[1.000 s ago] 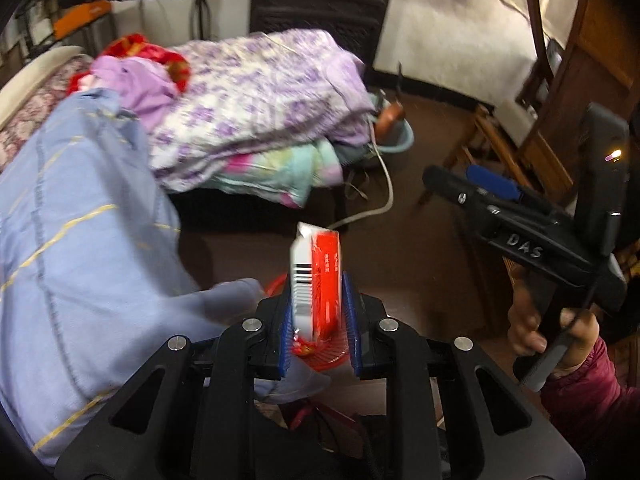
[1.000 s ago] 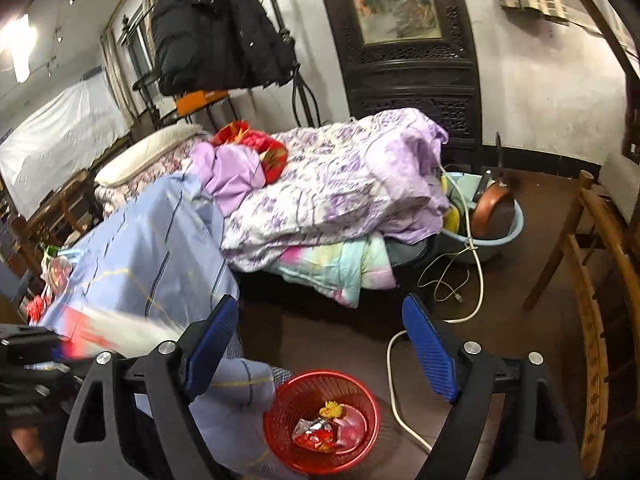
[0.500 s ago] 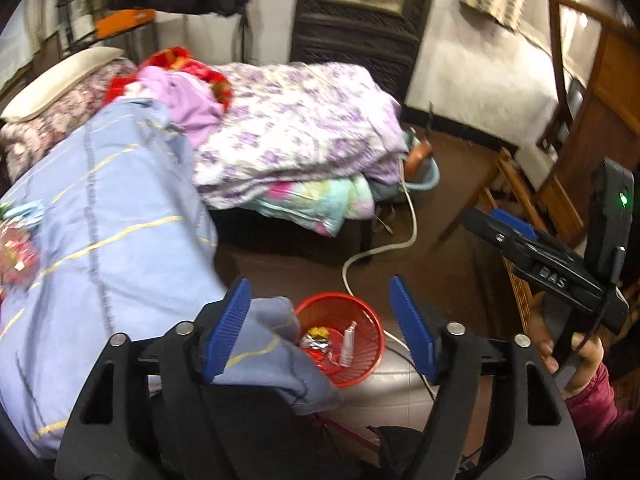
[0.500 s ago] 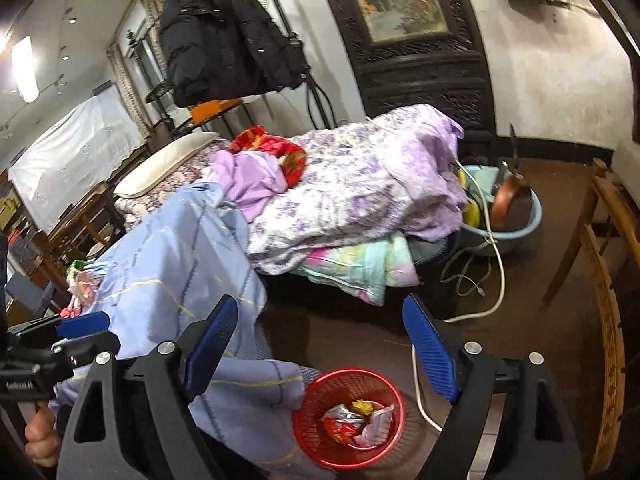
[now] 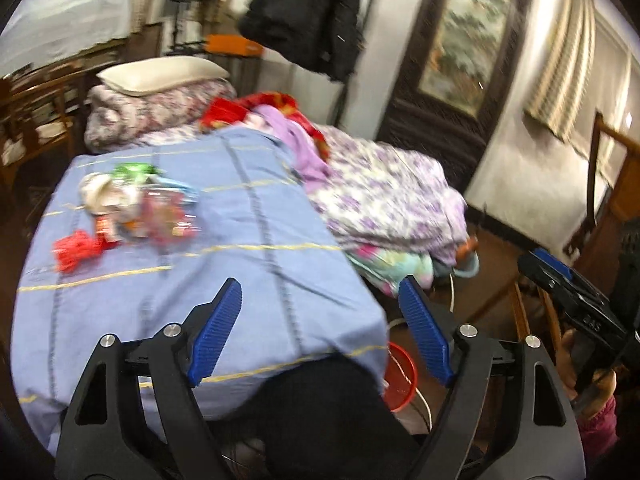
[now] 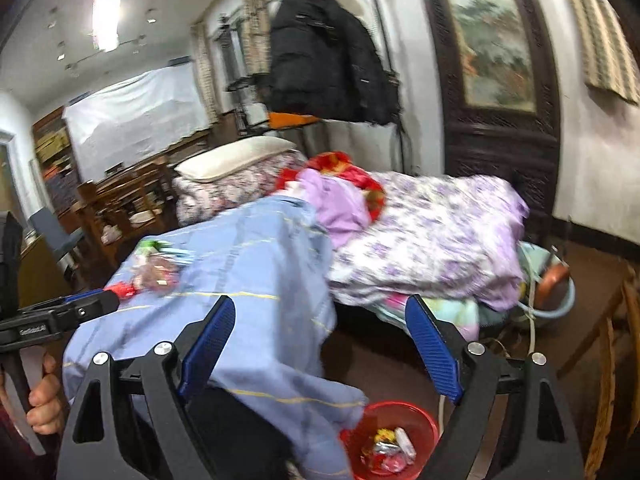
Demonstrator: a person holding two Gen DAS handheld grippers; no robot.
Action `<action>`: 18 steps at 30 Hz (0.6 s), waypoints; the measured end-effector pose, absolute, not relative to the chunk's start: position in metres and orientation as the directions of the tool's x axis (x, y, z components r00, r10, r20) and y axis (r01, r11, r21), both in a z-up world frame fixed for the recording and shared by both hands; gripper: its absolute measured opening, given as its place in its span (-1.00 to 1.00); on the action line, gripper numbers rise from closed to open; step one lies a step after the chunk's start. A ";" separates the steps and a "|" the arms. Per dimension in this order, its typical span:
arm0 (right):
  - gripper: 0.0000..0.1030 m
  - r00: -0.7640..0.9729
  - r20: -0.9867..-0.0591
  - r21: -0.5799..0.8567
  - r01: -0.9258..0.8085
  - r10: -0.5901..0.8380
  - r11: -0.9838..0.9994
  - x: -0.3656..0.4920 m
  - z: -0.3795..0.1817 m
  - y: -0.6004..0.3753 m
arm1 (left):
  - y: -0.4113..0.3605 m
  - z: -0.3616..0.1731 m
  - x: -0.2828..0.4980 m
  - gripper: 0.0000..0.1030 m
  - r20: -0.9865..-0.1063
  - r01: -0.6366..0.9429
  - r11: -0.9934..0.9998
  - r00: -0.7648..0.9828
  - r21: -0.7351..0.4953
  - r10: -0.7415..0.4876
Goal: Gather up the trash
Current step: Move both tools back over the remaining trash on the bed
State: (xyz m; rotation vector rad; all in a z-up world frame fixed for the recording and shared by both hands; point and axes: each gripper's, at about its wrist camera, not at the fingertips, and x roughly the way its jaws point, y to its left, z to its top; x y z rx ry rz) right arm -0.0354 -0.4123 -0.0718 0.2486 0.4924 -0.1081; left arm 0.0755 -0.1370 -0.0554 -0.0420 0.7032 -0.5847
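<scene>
A pile of trash (image 5: 136,208), wrappers and a red crumpled piece, lies on the blue blanket (image 5: 240,240) at the left; it also shows in the right wrist view (image 6: 154,270). A red basket (image 6: 394,438) with several wrappers stands on the floor by the bed's edge; its rim shows in the left wrist view (image 5: 400,376). My left gripper (image 5: 320,332) is open and empty above the blanket's near edge. My right gripper (image 6: 320,354) is open and empty above the blanket and basket.
A purple floral quilt (image 5: 384,200) and pillow (image 5: 160,74) lie on the bed. A black coat (image 6: 328,56) hangs behind. A blue basin (image 6: 556,292) and white cable (image 6: 530,332) are on the floor. Wooden chairs stand right (image 6: 612,340).
My left gripper opened and dropped the red and white packet into the basket, then rose and swung left toward the trash pile. The right gripper tilted up and stayed open.
</scene>
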 end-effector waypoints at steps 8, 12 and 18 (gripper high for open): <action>0.75 0.868 -0.491 0.165 0.013 0.070 0.986 0.002 -0.063 -0.321 | -0.031 -0.060 0.089 0.57 -0.559 0.320 0.899 0.705 -0.298 -0.436; 0.75 0.840 -0.534 0.122 -0.035 0.095 0.992 0.030 -0.082 -0.286 | 0.015 -0.079 0.107 0.57 -0.576 0.212 0.926 0.733 -0.312 -0.362; 0.75 0.781 -0.610 0.140 -0.060 0.133 0.988 0.072 -0.123 -0.262 | 0.065 -0.114 0.147 0.57 -0.632 0.065 0.943 0.727 -0.326 -0.269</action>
